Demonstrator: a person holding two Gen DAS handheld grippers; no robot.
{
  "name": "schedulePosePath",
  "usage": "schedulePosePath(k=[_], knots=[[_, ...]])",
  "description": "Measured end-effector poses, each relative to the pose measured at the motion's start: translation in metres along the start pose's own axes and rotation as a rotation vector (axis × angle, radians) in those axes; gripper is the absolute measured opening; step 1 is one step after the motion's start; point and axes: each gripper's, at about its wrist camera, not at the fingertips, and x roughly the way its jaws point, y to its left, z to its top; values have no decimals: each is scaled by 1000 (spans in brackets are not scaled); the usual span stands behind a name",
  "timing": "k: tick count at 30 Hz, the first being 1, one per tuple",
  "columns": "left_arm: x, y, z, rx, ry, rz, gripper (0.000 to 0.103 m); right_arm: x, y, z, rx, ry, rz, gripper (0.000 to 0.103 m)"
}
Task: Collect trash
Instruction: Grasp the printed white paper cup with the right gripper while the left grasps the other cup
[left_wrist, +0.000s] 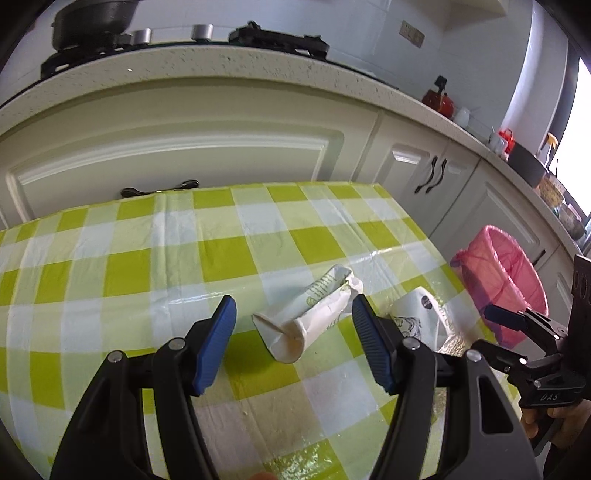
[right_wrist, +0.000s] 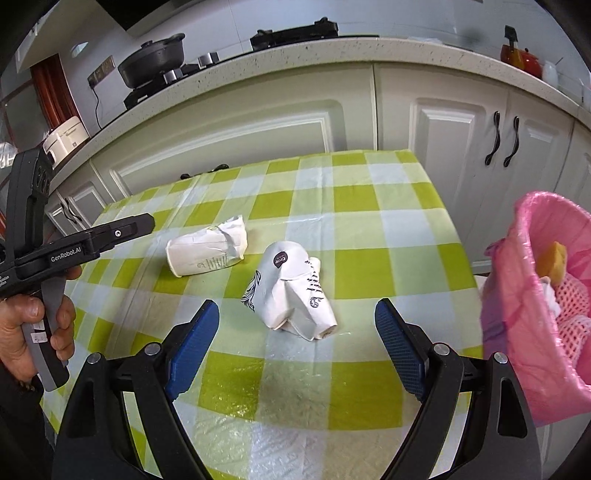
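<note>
Two crushed white paper cups lie on the green-checked tablecloth. The cup with green print lies on its side between my left gripper's blue pads. That gripper is open; its right pad is close to the cup's crumpled end, and the left pad stands clear. The cup with black print lies just ahead of my right gripper, which is wide open with no pad touching it. The green-print cup shows to its left. A bin lined with a pink bag stands off the table's right edge.
The bin holds a yellow piece and pink netting. White cabinets and a counter with a stove and a black pot stand behind the table. A hand grips the left tool at the left edge.
</note>
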Motion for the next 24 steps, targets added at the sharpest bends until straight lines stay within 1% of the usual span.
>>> schedulePosePath(k=[5, 10, 15, 16, 17, 18, 19, 21, 22, 24], knots=[[29, 0, 1, 43, 50, -20, 63, 25, 9, 4, -15, 30, -16, 82], [49, 2, 0, 71, 87, -35, 63, 47, 13, 8, -24, 55, -29, 81], [58, 3, 0, 92, 104, -53, 63, 63, 15, 11, -25, 78, -31, 75], [59, 3, -1, 101, 108, -55, 61, 65, 15, 11, -25, 82, -33, 74], [59, 2, -2, 109, 112, -60, 55, 67, 16, 12, -26, 86, -33, 72], [59, 0, -3, 119, 119, -59, 46, 69, 16, 12, -29, 90, -31, 70], [59, -2, -4, 133, 119, -52, 45, 70, 17, 11, -30, 92, -30, 69], [56, -4, -6, 138, 120, -54, 32, 71, 18, 11, -33, 91, -34, 68], [54, -6, -6, 140, 120, -52, 28, 71, 18, 11, -33, 91, -35, 68], [53, -8, -9, 154, 128, -31, 27, 70, 18, 10, -38, 90, -36, 68]])
